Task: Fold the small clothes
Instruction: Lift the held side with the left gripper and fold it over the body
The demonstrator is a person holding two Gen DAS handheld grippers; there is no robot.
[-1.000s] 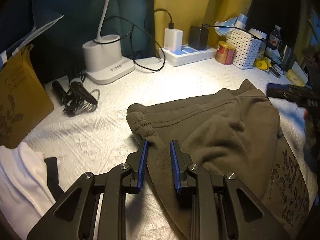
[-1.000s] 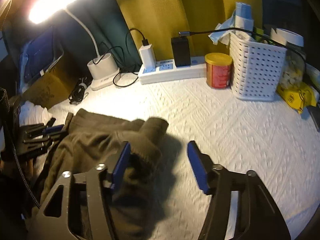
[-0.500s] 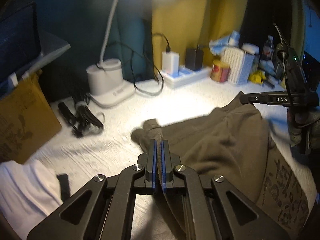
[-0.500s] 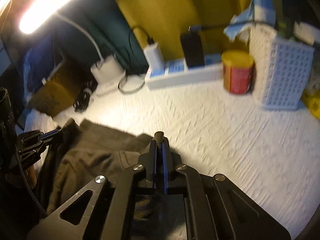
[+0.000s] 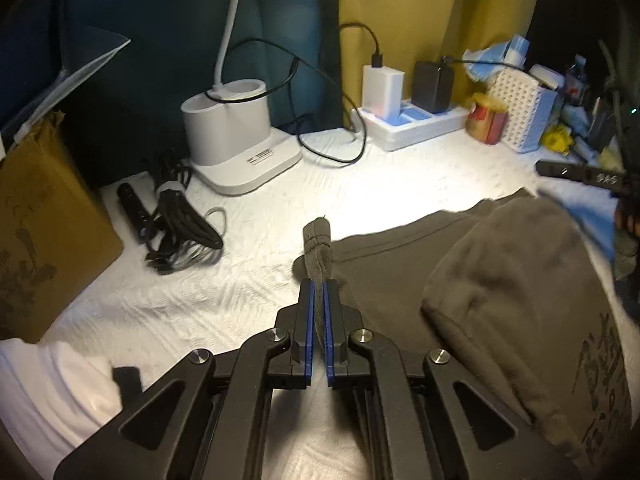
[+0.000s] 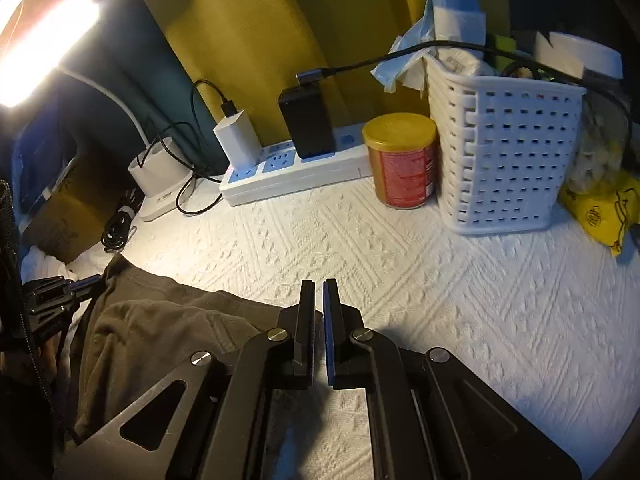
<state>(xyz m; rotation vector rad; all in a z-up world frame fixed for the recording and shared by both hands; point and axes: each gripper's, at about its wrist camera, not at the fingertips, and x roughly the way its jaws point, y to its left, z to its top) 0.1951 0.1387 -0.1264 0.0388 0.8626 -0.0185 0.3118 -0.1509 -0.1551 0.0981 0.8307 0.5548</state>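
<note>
Left tool (image 5: pixel 317 286) and right tool (image 6: pixel 319 286) both clamped tight, angled downward.

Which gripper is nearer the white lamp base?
Left. The left gripper sits just in front of the lamp base; the right gripper is farther, by the garment's opposite end.

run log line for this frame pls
left gripper: shut on shorts corner | right gripper: shut, cloth between pads not visible | shorts: partly on white cloth
</note>
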